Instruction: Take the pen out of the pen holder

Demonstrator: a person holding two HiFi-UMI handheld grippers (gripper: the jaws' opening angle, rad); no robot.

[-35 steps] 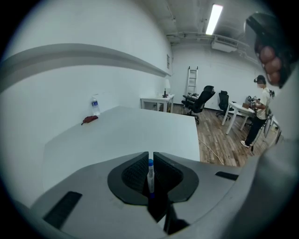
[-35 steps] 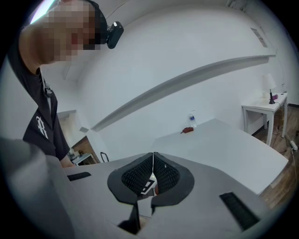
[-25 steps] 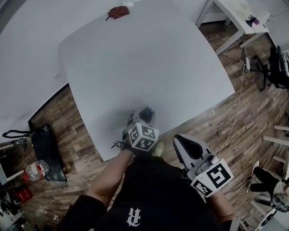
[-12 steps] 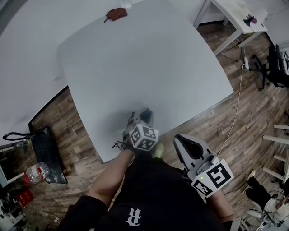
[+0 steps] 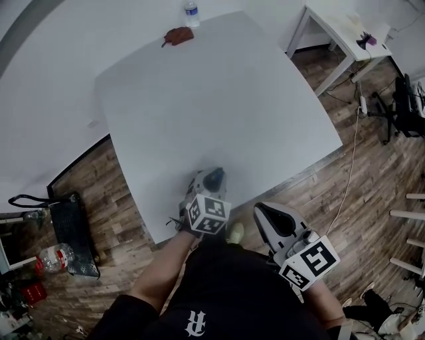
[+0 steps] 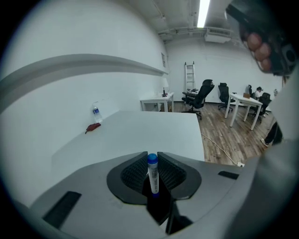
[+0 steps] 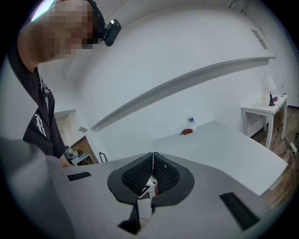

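My left gripper [image 5: 212, 180] sits over the near edge of the white table [image 5: 219, 99], shut on a white pen with a blue cap [image 6: 153, 173]. The pen stands upright between the ribbed pads [image 6: 135, 170], cap end outward, in the left gripper view, where the left gripper [image 6: 152, 158] faces the table [image 6: 154, 130]. My right gripper [image 5: 273, 218] hangs off the table's near right corner, above the wood floor. In the right gripper view its jaws [image 7: 153, 158] meet with nothing between them. No pen holder shows in any view.
A water bottle [image 5: 191, 13] and a red-brown object [image 5: 178, 35] lie at the table's far edge. A second white table [image 5: 345, 26] and office chairs [image 5: 408, 99] stand at the right. A black bag [image 5: 70, 226] and a bottle [image 5: 53, 252] lie on the floor at left.
The head view has tilted, so the table sits lower in the picture and the water bottle at its far edge has come into view. Both grippers keep nearly the same places.
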